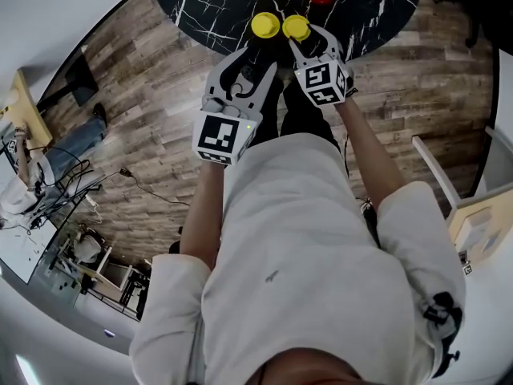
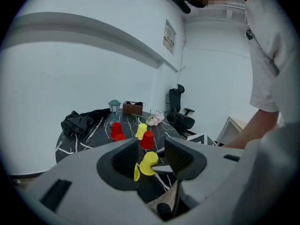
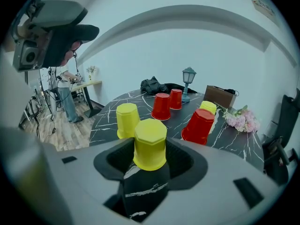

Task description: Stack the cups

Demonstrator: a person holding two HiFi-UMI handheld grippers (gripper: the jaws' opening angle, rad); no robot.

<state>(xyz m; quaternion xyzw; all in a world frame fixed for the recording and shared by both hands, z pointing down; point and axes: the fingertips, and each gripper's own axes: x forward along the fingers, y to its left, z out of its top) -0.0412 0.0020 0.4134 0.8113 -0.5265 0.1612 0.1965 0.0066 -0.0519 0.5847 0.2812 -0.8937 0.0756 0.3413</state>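
Observation:
Two upside-down yellow cups stand near the front edge of the black marble table [image 1: 208, 6]. My right gripper [image 1: 309, 32] reaches over that edge with its jaws closed on the sides of the nearer yellow cup [image 3: 150, 143], also seen from above as yellow cup [image 1: 296, 27]. The second yellow cup [image 3: 127, 120] stands just left of it, untouched. Three red cups [image 3: 161, 106] [image 3: 176, 99] [image 3: 199, 125] and another yellow cup [image 3: 207, 108] stand farther back. My left gripper [image 1: 252, 61] hangs open short of the table edge, with nothing between its jaws.
At the table's far side are a small lantern [image 3: 188, 76], a brown box [image 3: 220, 96], pink flowers [image 3: 241, 118] and a black cloth [image 3: 152, 85]. An office chair [image 2: 180, 111] stands beyond. A person [image 1: 24, 175] works at a desk to the left.

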